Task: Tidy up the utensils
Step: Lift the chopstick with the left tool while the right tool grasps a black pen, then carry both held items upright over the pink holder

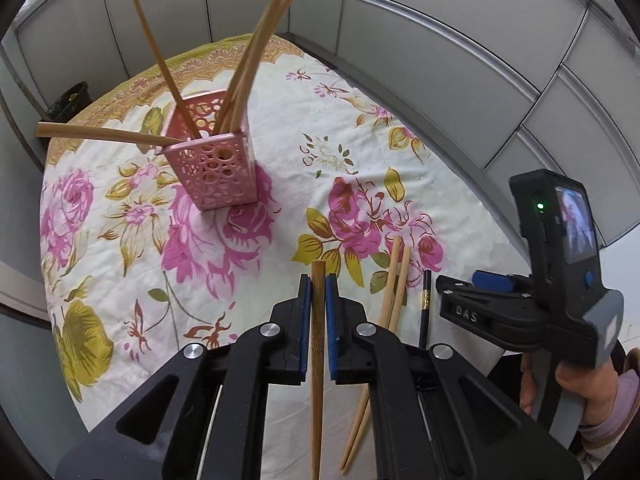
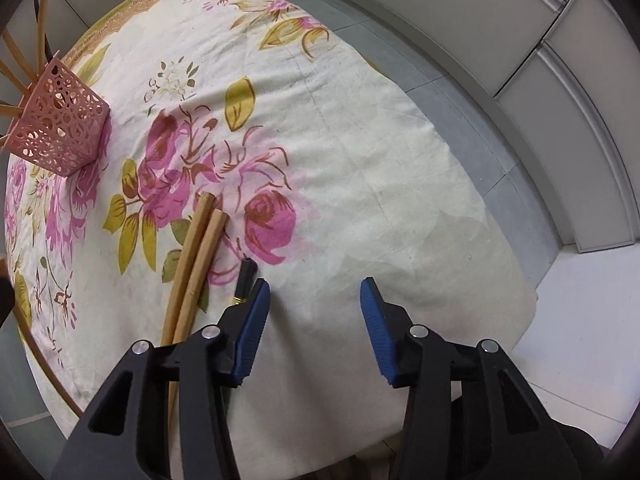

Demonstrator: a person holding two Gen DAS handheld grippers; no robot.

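A pink perforated holder (image 1: pixel 216 168) stands on the floral tablecloth and holds several wooden chopsticks (image 1: pixel 248 64) that lean outward. It also shows at the far left of the right wrist view (image 2: pixel 64 128). My left gripper (image 1: pixel 318 284) is shut on a single wooden chopstick (image 1: pixel 318 360), held above the cloth. Two wooden chopsticks (image 2: pixel 196 264) and one black chopstick (image 2: pixel 245 278) lie on the cloth by my right gripper (image 2: pixel 315 294), which is open and empty. The black chopstick lies just beyond its left fingertip. The right gripper's body (image 1: pixel 560 280) shows at the right of the left wrist view.
The round table's cloth (image 2: pixel 360 160) drops off at its edge (image 2: pixel 500 220) to the right, with grey floor and panelled walls beyond. A dark bin (image 1: pixel 70 100) stands on the floor past the table's far left.
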